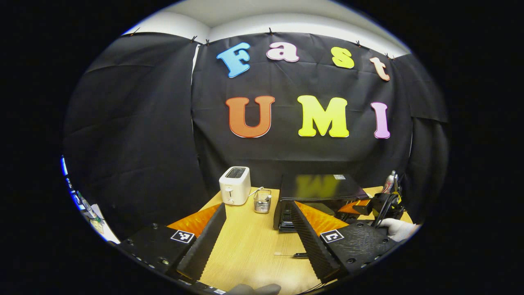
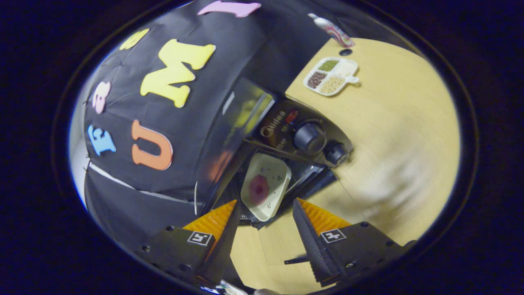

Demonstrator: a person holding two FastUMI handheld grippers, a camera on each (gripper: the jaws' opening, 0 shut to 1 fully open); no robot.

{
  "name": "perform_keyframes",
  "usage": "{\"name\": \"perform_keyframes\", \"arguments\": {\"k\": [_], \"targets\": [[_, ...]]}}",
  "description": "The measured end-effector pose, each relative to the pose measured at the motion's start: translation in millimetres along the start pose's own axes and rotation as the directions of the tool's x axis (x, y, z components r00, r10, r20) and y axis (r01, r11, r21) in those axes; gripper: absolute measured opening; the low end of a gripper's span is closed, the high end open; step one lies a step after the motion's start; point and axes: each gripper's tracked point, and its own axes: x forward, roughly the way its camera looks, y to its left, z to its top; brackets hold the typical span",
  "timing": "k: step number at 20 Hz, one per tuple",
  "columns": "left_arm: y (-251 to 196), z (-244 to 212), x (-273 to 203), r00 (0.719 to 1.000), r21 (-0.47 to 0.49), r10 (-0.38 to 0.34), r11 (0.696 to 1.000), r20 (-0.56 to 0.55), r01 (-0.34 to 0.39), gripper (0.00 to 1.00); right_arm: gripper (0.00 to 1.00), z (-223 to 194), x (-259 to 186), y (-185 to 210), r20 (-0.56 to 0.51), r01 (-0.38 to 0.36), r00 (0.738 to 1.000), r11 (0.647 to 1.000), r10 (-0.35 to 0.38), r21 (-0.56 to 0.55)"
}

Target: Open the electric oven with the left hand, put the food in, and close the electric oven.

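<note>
The black electric oven [image 1: 317, 188] stands on the wooden table [image 1: 245, 246], its door down and open. In the right gripper view the oven [image 2: 307, 131] appears tilted, with two knobs on its panel. A cream tray [image 2: 268, 172] carrying a round reddish piece of food [image 2: 258, 189] lies in the oven's open mouth. My right gripper [image 2: 265, 201] is open just in front of the tray, its fingers apart from it. My left gripper [image 1: 258, 205] is open over the table, left of the oven and holding nothing. The right gripper [image 1: 380, 205] and a gloved hand [image 1: 399, 229] are at the oven's right.
A white toaster [image 1: 234, 185] and a clear cup of utensils [image 1: 262, 200] stand left of the oven. A bottle [image 2: 331, 30] and a divided dish of grains [image 2: 331, 76] sit on the table beyond it. A thin dark object [image 1: 301, 255] lies near the front.
</note>
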Motion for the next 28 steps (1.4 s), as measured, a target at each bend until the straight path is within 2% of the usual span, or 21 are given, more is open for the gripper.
{"name": "perform_keyframes", "arguments": {"k": [3,6,7,8,9,10,11,12,15,17,19,20,21,24,28], "targets": [[-10,-3,5,0.999,-0.001,-0.032,0.999,0.018,0.032,0.96,0.92,17,-41,5,0.057,0.032,0.998,0.976,-0.02,-0.214],[-21,-13,11,0.997,-0.016,-0.07,0.997,0.014,0.07,0.95,0.92,35,-81,8,0.15,0.091,0.988,0.915,-0.034,-0.393],[-25,-15,12,0.996,-0.019,-0.083,0.996,0.015,0.083,0.96,0.99,42,-96,6,0.19,0.127,0.981,0.883,-0.045,-0.451],[-30,-18,16,0.995,-0.019,-0.097,0.995,0.014,0.097,0.95,0.99,46,-109,6,0.223,0.152,0.974,0.852,-0.043,-0.501],[-34,-22,19,0.994,-0.02,-0.108,0.994,0.011,0.108,0.95,0.94,51,-125,8,0.256,0.177,0.966,0.82,-0.039,-0.544],[-39,-27,21,0.993,-0.019,-0.121,0.993,0.002,0.121,0.95,0.95,56,-138,9,0.288,0.204,0.957,0.788,-0.036,-0.581],[-44,-32,23,0.991,-0.013,-0.132,0.991,-0.002,0.132,0.95,1.0,58,-151,7,0.32,0.237,0.947,0.757,-0.039,-0.609],[-49,-37,25,0.989,-0.007,-0.148,0.989,-0.008,0.148,0.96,0.95,62,-165,7,0.348,0.264,0.937,0.723,-0.035,-0.639],[-71,-62,33,0.98,0.008,-0.196,0.981,-0.036,0.196,0.96,0.94,70,-203,5,0.433,0.36,0.901,0.621,-0.037,-0.696],[-85,-82,36,0.971,0.013,-0.229,0.973,-0.067,0.231,0.96,0.96,70,-224,5,0.463,0.394,0.886,0.581,-0.032,-0.713],[-98,-106,38,0.961,0.019,-0.254,0.966,-0.107,0.257,0.96,0.96,70,-239,0,0.483,0.421,0.875,0.556,-0.039,-0.717],[-103,-120,40,0.956,0.022,-0.264,0.963,-0.131,0.269,0.95,1.0,70,-242,-3,0.492,0.435,0.869,0.546,-0.048,-0.716],[-109,-136,41,0.948,0.022,-0.271,0.96,-0.167,0.278,0.95,0.96,72,-243,-7,0.496,0.442,0.867,0.543,-0.054,-0.714],[-121,-180,44,0.928,0.031,-0.281,0.954,-0.243,0.297,0.96,0.96,72,-254,-16,0.502,0.462,0.861,0.541,-0.084,-0.702],[-136,-236,41,0.888,-0.002,-0.297,0.949,-0.352,0.316,0.96,0.96,72,-266,-30,0.501,0.485,0.855,0.543,-0.132,-0.685]]}}
